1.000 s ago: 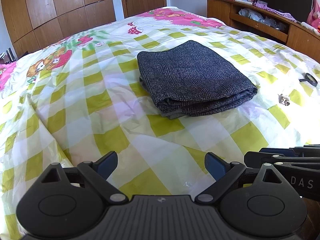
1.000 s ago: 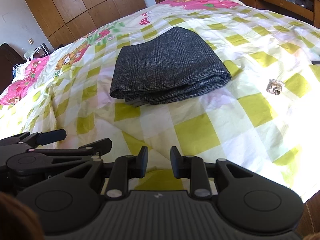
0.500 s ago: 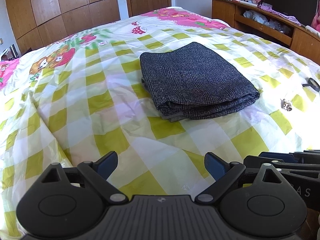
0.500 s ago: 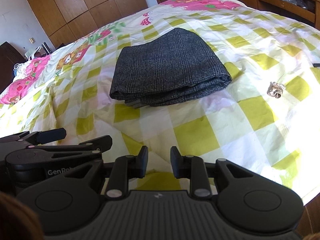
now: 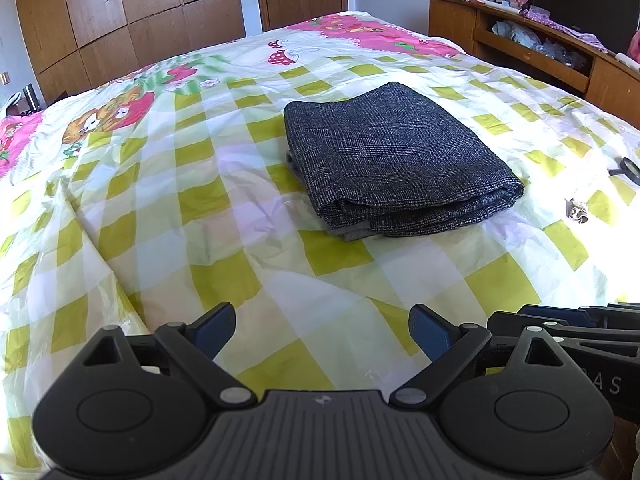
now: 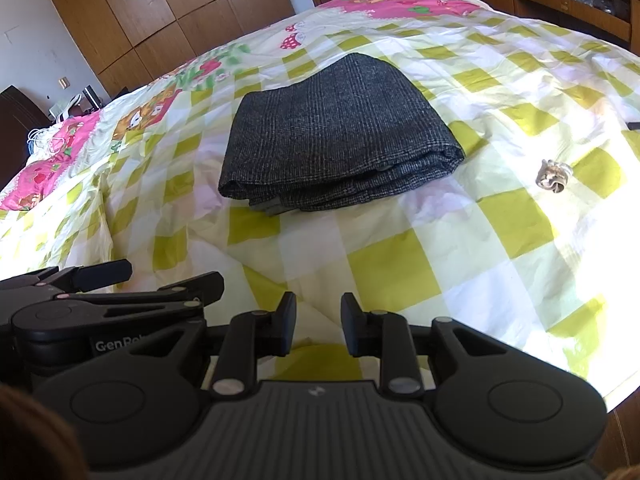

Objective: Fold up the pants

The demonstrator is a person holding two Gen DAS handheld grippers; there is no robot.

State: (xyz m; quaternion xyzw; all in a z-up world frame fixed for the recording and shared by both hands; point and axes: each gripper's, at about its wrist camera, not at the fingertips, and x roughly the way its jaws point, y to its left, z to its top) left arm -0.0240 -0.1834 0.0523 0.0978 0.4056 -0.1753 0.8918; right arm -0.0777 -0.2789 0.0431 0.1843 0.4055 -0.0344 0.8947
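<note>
The dark grey checked pants [image 5: 392,160] lie folded into a thick rectangle in the middle of the bed, also seen in the right wrist view [image 6: 336,136]. Both grippers hover side by side over the near edge of the bed, well short of the pants and not touching them. My left gripper [image 5: 320,316] is open wide with only bedsheet between its blue pads. My right gripper [image 6: 319,304] stands with a narrow gap between its fingers and holds nothing. Each gripper shows at the edge of the other's view.
The bed [image 5: 200,200] has a yellow-green checked sheet. A small crumpled item [image 6: 552,176] and a black ring-shaped item [image 5: 628,168] lie on it right of the pants. A wooden wardrobe [image 5: 120,20] stands behind, and a wooden shelf unit [image 5: 540,48] at the right.
</note>
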